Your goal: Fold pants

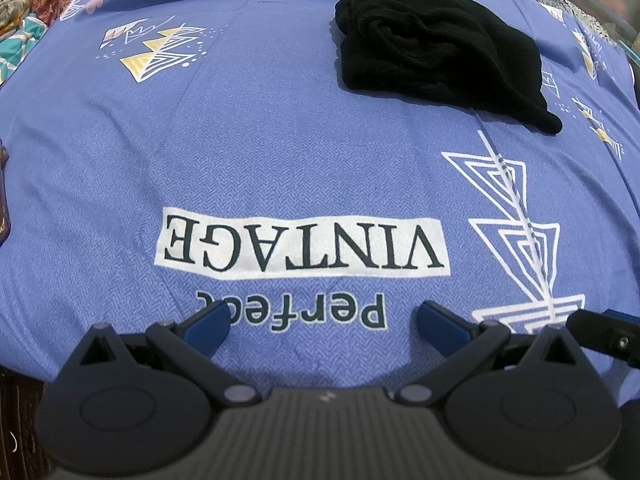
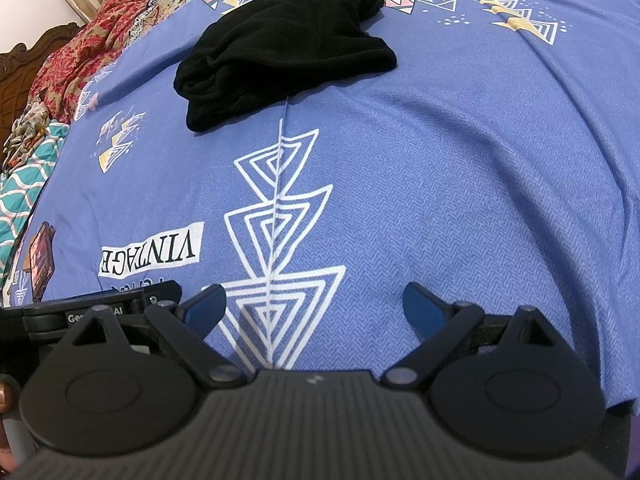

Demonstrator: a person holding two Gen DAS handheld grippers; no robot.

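Left edge, right wrist view: a carved wooden headboard (image 2: 24,68), a heap of red flowered cloth (image 2: 76,60) and a teal patterned quilt (image 2: 24,184) lie along the side of the bed; a phone (image 2: 40,262) rests on the sheet near that edge. Centre: the blue bedsheet (image 1: 280,140), printed with white nested triangles and an upside-down "perfect VINTAGE" label (image 1: 300,246), covers the bed. The left tongs (image 1: 320,320) hang low over this label, blue-padded fingers (image 1: 208,320) spread wide apart, holding nothing. Right of them the right tongs (image 2: 314,306) hang over the white triangle motif (image 2: 280,220), fingers likewise spread wide and empty; the two tools sit just beside each other, each showing at the edge of the other's view. Far side: the black pants (image 1: 436,52) lie in a compact, rumpled bundle on the sheet, well apart from both tongs, right of centre in the left view and left of centre (image 2: 288,48) in the right view.
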